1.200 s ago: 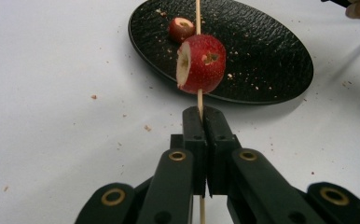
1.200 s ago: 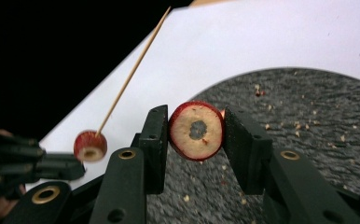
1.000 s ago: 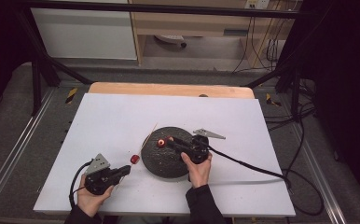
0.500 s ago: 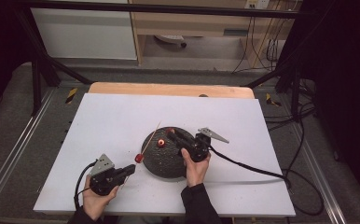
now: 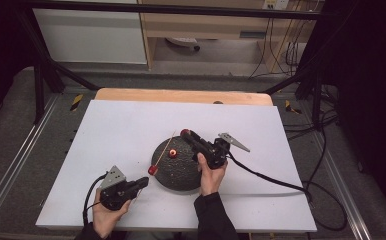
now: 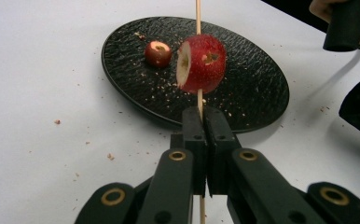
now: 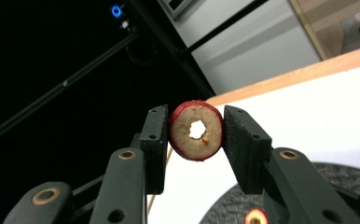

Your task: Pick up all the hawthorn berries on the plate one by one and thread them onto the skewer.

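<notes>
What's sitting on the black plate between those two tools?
One red fruit piece lies alone on the black plate, between the skewered piece and the right gripper; the high view shows it.

Your plate (image 6: 262, 84) is matt black with a rough, pebbled texture. The skewer (image 6: 198, 14) looks like pale bare wood. The fruit slice (image 7: 196, 130) has glossy red skin and dull, grainy flesh. Your worktop (image 5: 121, 125) is smooth matt white.

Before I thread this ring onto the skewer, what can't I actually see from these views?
- Left gripper view: the skewer tip, cut off by the top edge.
- Right gripper view: the fruit ring sides, covered by the right gripper pads.
- High view: the ring's hole, too small.
</notes>
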